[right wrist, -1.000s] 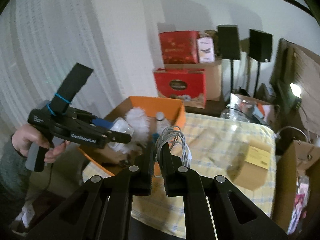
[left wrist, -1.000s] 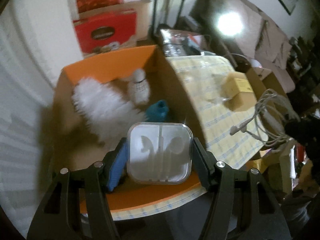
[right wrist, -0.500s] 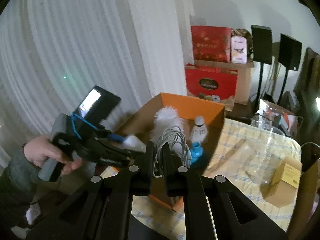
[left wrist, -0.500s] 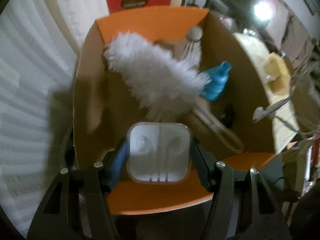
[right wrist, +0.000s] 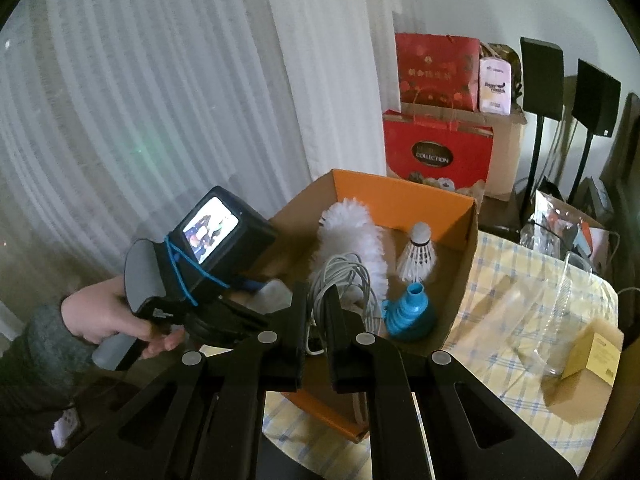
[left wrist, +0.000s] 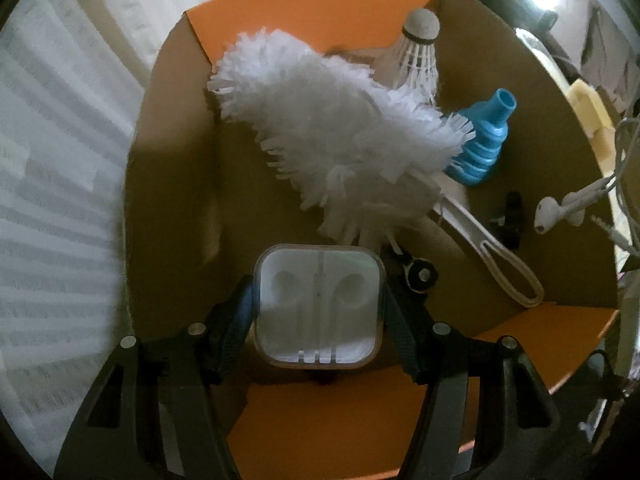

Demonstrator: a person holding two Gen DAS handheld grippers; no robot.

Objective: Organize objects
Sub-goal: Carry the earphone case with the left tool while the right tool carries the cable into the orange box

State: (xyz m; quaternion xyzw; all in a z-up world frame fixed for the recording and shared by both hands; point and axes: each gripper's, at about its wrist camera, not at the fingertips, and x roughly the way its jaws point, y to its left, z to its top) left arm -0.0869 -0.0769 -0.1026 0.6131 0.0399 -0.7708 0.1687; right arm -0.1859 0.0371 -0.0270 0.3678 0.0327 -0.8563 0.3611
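Since a second ago the left gripper [left wrist: 319,312] has swung off the table edge and dropped until it looks nearly straight down into the orange cardboard box [left wrist: 320,8], while the right gripper [right wrist: 316,320] has drifted closer to that same box. Left one's clamped on the clear earphone case [left wrist: 319,306], hanging above the box floor, not set down yet. Right one's pinched almost shut on the coiled white earphone cable [right wrist: 344,276], with an earbud [left wrist: 546,214] dangling over the box's right side.

Progress-wise I'd say it's well along: feather duster [left wrist: 332,116], shuttlecock [left wrist: 418,54] and blue ribbed funnel thing [left wrist: 482,144] are already in the box. Left to do looks like dropping the case and cable in, and maybe the yellow carton [right wrist: 594,354] on the checked tablecloth [right wrist: 500,320].

Hard to read: a couple of small black bits on the box floor, no clue what they are. The case's underside and the box's near wall are hidden behind the gripper.
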